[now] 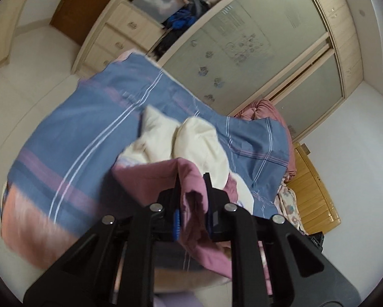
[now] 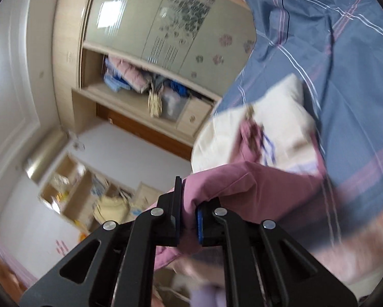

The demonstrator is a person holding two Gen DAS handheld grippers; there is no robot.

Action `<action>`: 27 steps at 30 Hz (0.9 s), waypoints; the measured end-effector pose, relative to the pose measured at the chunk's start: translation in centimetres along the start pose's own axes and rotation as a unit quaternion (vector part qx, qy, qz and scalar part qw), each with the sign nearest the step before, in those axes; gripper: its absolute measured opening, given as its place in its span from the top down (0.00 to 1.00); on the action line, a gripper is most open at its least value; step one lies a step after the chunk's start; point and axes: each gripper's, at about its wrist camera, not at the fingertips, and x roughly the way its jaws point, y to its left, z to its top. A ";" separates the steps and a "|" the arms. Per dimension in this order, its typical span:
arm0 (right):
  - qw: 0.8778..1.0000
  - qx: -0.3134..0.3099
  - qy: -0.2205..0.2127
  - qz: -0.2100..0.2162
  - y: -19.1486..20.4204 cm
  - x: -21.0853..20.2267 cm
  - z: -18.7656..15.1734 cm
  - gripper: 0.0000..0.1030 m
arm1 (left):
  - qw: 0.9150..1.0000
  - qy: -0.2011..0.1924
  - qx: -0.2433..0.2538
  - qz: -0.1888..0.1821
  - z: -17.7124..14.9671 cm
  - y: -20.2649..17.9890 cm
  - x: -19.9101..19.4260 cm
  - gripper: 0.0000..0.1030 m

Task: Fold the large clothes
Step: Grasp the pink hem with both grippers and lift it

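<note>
A large garment, mauve-pink outside point(image 1: 153, 176) with a cream lining point(image 1: 191, 140), is held over a bed covered by a blue striped sheet point(image 1: 89, 133). My left gripper point(image 1: 192, 179) is shut on a fold of the pink fabric. In the right wrist view, my right gripper point(image 2: 189, 192) is shut on another edge of the same pink garment point(image 2: 255, 186), with the cream lining point(image 2: 268, 117) hanging beyond it over the blue sheet point(image 2: 345, 76). Both views are blurred by motion.
A wardrobe with frosted sliding doors point(image 1: 255, 51) and an open shelf of piled clothes point(image 1: 186, 5) stands past the bed. A pink quilt point(image 1: 265, 110) lies at the bed's far end by a wooden headboard point(image 1: 314, 186). Open shelves point(image 2: 71, 186) line another wall.
</note>
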 end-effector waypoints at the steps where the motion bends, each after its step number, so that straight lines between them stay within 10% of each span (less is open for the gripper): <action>1: 1.000 0.006 -0.007 -0.003 0.2 1.2 1.9 0.91 | 1.000 0.002 0.005 0.004 2.3 -1.1 1.7 0.85; 10: 0.994 0.049 -0.051 -0.080 -4.3 12.1 15.0 0.91 | 0.996 0.033 0.002 0.084 16.2 -3.0 19.6 0.79; 17: 0.981 0.124 -0.016 -0.146 -13.9 18.3 17.7 0.86 | 0.985 0.078 -0.032 0.147 16.5 4.6 32.5 0.75; 22: 0.982 0.133 0.001 -0.134 -16.0 18.4 17.0 0.77 | 0.989 0.058 -0.126 0.054 15.8 9.9 31.1 0.62; 24: 0.986 0.099 -0.010 -0.132 -14.1 17.3 17.3 0.63 | 0.988 -0.038 -0.110 0.104 16.7 9.0 26.0 0.23; 27: 0.982 0.034 -0.091 -0.163 -9.8 13.6 17.8 0.19 | 0.983 -0.133 -0.048 0.121 17.3 5.3 19.2 0.18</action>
